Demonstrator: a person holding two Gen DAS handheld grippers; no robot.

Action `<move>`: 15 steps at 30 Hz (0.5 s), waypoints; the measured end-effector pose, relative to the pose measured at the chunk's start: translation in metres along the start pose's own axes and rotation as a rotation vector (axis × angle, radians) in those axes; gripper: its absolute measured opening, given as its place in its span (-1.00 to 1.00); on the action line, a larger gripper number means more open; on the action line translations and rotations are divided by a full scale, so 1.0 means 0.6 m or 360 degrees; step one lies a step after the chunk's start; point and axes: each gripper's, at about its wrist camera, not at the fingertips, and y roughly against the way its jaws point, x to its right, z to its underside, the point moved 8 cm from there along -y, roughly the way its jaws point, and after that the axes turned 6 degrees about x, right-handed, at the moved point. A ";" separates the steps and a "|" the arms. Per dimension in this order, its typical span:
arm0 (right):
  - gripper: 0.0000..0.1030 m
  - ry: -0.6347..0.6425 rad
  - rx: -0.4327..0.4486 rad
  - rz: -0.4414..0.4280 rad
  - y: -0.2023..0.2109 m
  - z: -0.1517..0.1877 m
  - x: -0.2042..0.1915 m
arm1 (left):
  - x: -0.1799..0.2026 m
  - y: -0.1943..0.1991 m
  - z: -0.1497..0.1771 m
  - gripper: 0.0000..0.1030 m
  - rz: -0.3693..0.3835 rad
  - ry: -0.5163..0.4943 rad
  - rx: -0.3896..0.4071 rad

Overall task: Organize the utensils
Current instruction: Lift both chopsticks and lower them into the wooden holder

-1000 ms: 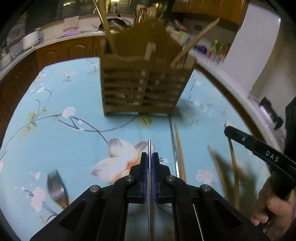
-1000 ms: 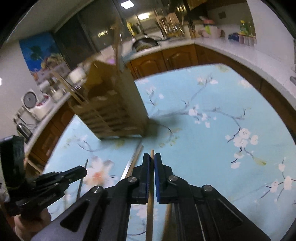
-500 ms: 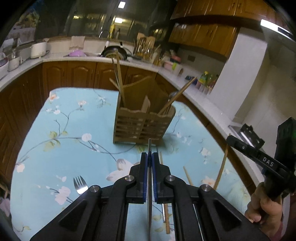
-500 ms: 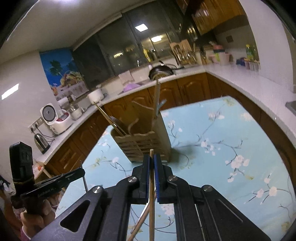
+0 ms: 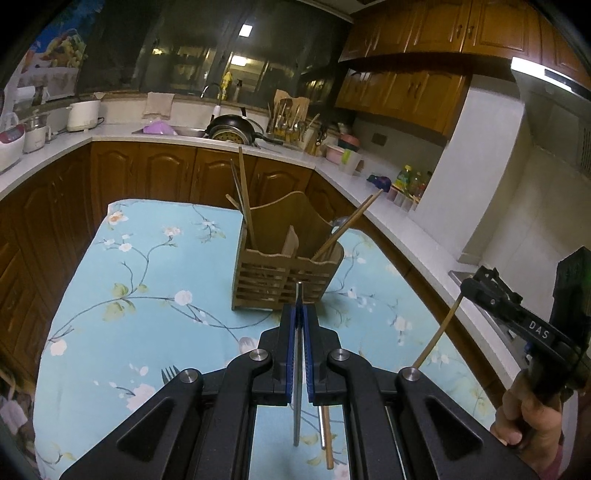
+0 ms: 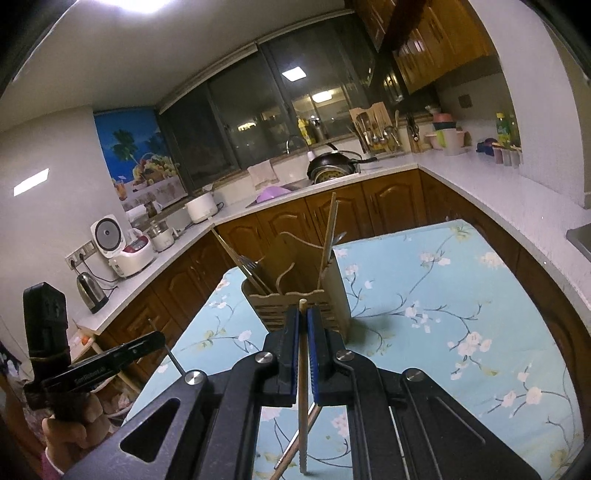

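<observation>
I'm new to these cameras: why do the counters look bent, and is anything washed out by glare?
Left wrist view: fisheye bends the countertop; the range-hood light glares. Right wrist view: the ceiling light is blown out; the wooden holder stays sharp.

My black, blue-padded left tool (image 5: 300, 325); pale tan slatted caddy (image 5: 284, 284); turquoise floral-print cloth (image 5: 147, 280); possibly brown cabinets (image 5: 155, 173).

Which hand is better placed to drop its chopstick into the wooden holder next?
Probably left: the left tool lines its metal chopstick straight at the holder, while the right tool sits farther aside.
</observation>
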 end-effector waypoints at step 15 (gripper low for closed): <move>-0.91 0.0014 0.0063 -0.0027 -0.007 -0.038 -0.005 | -0.014 -0.010 -0.033 -0.95 -0.0013 -0.0014 0.0056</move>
